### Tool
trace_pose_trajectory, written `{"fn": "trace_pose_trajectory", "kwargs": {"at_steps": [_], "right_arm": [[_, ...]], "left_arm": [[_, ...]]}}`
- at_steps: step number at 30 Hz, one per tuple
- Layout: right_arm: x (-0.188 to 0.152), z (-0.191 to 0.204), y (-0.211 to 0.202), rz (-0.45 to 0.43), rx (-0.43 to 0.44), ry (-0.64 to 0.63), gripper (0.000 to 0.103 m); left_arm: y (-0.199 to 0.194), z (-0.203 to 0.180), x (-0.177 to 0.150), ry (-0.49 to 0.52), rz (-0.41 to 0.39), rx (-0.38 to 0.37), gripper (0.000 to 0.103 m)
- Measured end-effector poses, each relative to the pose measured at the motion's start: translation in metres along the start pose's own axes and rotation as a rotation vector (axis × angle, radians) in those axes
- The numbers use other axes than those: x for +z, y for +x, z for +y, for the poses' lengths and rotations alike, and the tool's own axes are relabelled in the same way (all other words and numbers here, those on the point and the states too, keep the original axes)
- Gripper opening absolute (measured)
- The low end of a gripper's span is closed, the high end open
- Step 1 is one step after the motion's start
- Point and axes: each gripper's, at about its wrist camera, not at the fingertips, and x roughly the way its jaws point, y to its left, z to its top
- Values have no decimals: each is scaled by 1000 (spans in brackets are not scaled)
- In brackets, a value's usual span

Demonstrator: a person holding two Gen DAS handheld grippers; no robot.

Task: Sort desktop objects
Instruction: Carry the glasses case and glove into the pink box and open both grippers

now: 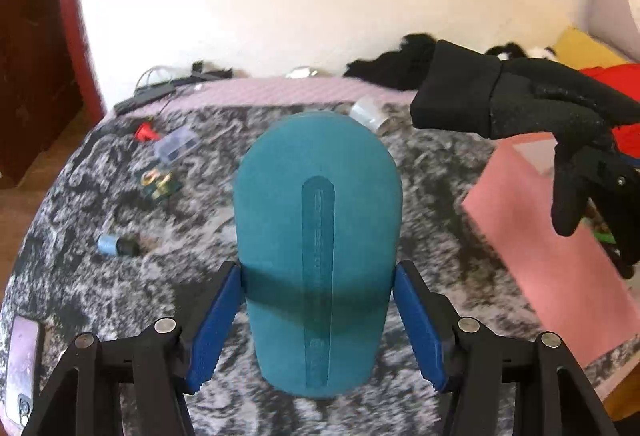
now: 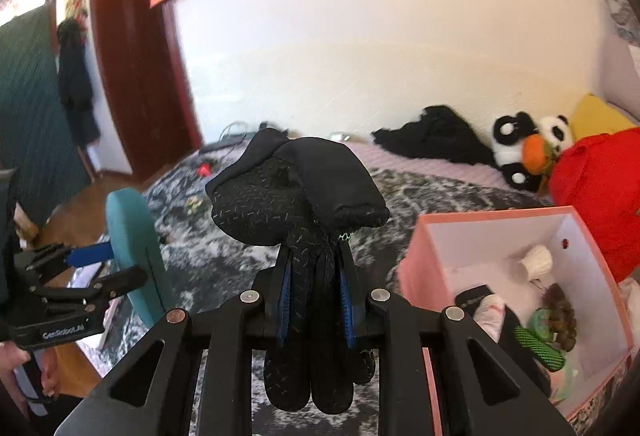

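My left gripper (image 1: 318, 320) is shut on a teal oval case (image 1: 318, 236), held upright above the grey patterned bedspread (image 1: 120, 296); the case also shows in the right wrist view (image 2: 134, 256). My right gripper (image 2: 316, 300) is shut on a black glove (image 2: 296, 203), its fingers hanging down between the blue pads (image 2: 285, 300). The glove also shows in the left wrist view (image 1: 520, 103), above the pink box (image 1: 560, 256). The pink box (image 2: 416, 256) stands open to the right of the right gripper and holds several items.
On the bedspread lie a blue-capped small bottle (image 1: 116, 246), a green card packet (image 1: 158, 183), a clear plastic case (image 1: 176, 143), a red clip (image 1: 145, 131) and a clear cup (image 1: 370, 113). A phone (image 1: 22, 368) lies front left. Black clothes (image 2: 432, 135), a panda plush (image 2: 524, 147) and a red cushion (image 2: 592, 187) lie behind.
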Motion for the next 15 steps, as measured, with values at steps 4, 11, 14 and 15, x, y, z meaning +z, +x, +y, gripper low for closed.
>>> {"fn": "trace_pose_trajectory", "kwargs": {"at_steps": [4, 11, 14, 15], "right_arm": [[5, -21, -24, -60, -35, 35, 21], [7, -68, -68, -151, -94, 104, 21], [5, -93, -87, -188, -138, 141, 21], [4, -102, -93, -196, -153, 152, 21]], "left_arm": [[-16, -29, 11, 35, -52, -31, 66], [-25, -100, 31, 122, -94, -119, 66], [-25, -135, 42, 155, -105, -169, 66], [-24, -148, 47, 169, -108, -189, 66]]}}
